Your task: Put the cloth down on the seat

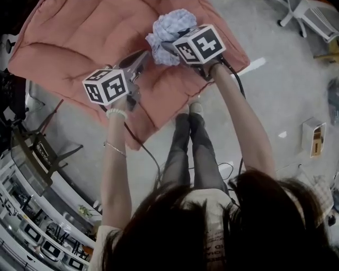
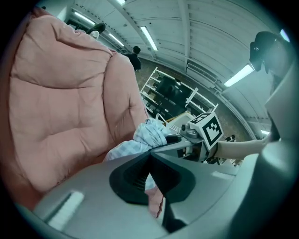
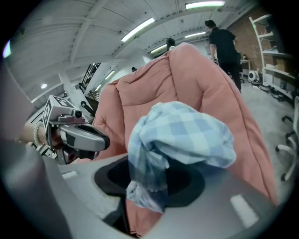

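A pink quilted seat (image 1: 79, 42) fills the upper left of the head view. My right gripper (image 1: 165, 48) is shut on a bunched blue-and-white checked cloth (image 1: 170, 30), holding it over the seat's right side. In the right gripper view the cloth (image 3: 182, 135) bulges up out of the jaws and hangs down between them, with the seat (image 3: 210, 88) behind. My left gripper (image 1: 141, 57) hovers over the seat just left of the cloth, its jaws closed together with nothing between them. The left gripper view shows the cloth (image 2: 145, 137) ahead, against the seat (image 2: 60, 102).
The person's legs and shoes (image 1: 190, 143) stand at the seat's near edge, with cables trailing on the grey floor. Shelving (image 1: 32, 222) runs along the lower left. A white office chair (image 1: 312, 16) is at the top right, a small box (image 1: 313, 136) at the right. People (image 3: 224, 42) stand far behind.
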Motion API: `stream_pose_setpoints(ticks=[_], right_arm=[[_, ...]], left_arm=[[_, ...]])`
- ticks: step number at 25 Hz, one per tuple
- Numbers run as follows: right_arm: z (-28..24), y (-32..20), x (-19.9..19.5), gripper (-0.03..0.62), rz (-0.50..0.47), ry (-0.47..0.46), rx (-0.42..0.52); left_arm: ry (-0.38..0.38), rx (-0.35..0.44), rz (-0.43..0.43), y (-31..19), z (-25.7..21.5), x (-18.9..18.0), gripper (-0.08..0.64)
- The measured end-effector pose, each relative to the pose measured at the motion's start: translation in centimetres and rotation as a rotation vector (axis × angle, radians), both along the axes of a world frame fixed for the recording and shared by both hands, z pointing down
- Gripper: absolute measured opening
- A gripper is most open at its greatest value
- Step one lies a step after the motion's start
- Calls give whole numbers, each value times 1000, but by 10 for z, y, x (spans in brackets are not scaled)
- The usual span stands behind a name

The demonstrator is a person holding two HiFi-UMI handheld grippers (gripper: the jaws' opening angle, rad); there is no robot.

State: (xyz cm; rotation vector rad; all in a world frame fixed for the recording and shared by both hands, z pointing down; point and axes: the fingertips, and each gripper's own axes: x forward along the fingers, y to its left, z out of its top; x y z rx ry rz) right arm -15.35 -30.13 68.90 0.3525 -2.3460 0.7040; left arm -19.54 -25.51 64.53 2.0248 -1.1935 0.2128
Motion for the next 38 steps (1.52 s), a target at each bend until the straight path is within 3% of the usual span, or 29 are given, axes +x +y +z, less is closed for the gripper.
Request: stream_pose_setpoints(ticks=[19,38], right_arm=[[71,3,-18,184,-58,91,-34],[105,16,-19,221,-72,216,-78]], left_arm=[[43,-132,12,3,70,-18,-2],[70,-191,2,17,91,-15,-2]])
